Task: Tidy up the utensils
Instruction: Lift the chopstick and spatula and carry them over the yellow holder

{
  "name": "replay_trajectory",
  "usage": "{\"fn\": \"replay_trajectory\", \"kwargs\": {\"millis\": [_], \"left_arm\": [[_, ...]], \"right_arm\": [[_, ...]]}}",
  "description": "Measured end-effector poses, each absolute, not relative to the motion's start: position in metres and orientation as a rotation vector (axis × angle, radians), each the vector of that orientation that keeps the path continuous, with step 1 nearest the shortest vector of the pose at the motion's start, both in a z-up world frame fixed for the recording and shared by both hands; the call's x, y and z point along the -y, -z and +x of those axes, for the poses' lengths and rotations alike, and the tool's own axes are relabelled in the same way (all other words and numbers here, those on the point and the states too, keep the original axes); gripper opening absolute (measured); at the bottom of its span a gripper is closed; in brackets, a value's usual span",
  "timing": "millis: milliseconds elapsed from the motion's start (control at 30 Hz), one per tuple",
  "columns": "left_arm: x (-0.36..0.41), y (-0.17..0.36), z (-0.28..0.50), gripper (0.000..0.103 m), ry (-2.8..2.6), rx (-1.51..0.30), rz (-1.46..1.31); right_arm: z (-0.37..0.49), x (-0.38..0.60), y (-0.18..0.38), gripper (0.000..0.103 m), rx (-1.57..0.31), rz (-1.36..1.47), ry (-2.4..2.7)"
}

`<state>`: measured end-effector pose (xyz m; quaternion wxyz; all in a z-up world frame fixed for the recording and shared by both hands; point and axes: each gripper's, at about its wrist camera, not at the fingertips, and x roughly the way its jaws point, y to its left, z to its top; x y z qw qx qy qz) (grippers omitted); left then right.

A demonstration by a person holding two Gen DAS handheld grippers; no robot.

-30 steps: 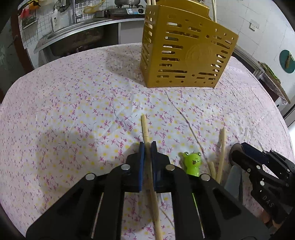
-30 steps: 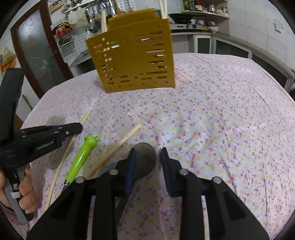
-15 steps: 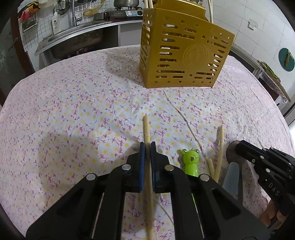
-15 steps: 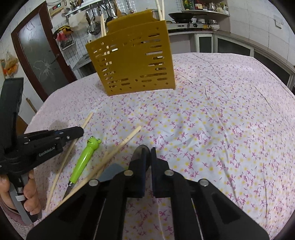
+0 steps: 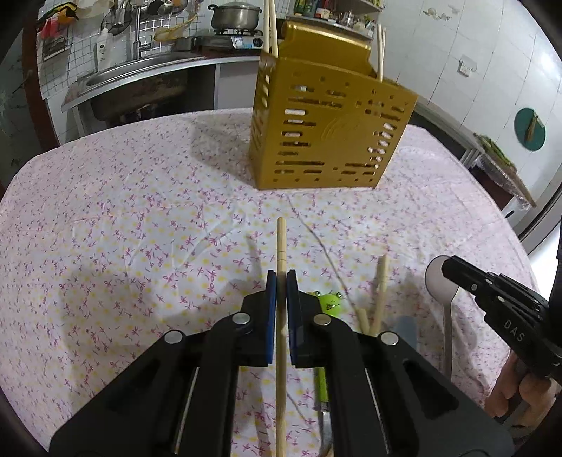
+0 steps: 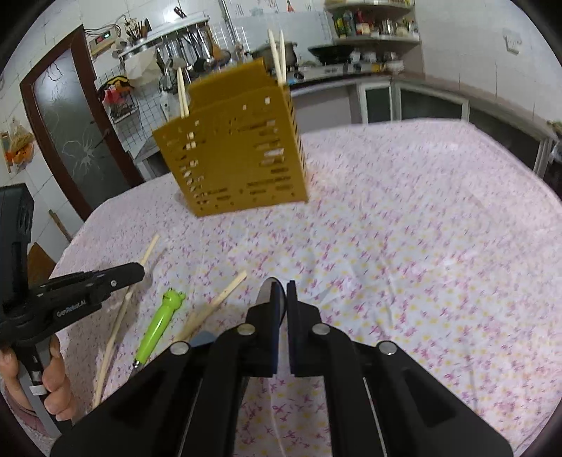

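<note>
My left gripper (image 5: 281, 281) is shut on a wooden chopstick (image 5: 280, 246) and holds it above the floral tablecloth. My right gripper (image 6: 282, 291) is shut on a metal spoon (image 6: 267, 291); the spoon's bowl (image 5: 435, 277) also shows in the left wrist view, lifted off the cloth. The yellow slotted utensil holder (image 5: 326, 137) stands farther back on the table with chopsticks (image 5: 270, 24) upright in it. A green frog-handled knife (image 6: 159, 321) and loose chopsticks (image 6: 217, 302) lie on the cloth between the grippers.
The table's floral cloth (image 5: 123, 218) spreads left and ahead. A kitchen counter with a sink (image 5: 140, 73) and a stove pot (image 5: 233, 15) stands behind the table. A dark door (image 6: 77, 137) is at the left in the right wrist view.
My right gripper closed on the spoon and lifted it. My left gripper, holding the chopstick, has risen off the cloth. Both views sit higher, with the holder more upright in view.
</note>
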<state>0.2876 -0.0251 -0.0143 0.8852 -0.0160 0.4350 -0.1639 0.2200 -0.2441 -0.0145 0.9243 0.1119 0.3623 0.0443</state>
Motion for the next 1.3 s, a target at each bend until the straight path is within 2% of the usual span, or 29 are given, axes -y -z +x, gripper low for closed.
{"fn": "replay_trajectory", "kwargs": {"millis": [267,500,800,1300], "left_arm": [[0.014,-0.022,0.265,0.004,0.371,-0.708,-0.113],[0.013,-0.043,0.262,0.004,0.355,-0.634,-0.117],[0.014,-0.095,0.256,0.004,0.357,-0.460,-0.128],[0.038,-0.127,0.302,0.004,0.368,-0.356,-0.146]], "right_arm": [[0.209,0.244,-0.027,0.004,-0.578,0.135,-0.078],[0.208,0.246,-0.069,0.004,-0.421,0.082,-0.081],[0.208,0.252,-0.094,0.004,-0.248,0.054,-0.066],[0.255,0.266,-0.113,0.004,-0.158,0.016,-0.017]]}}
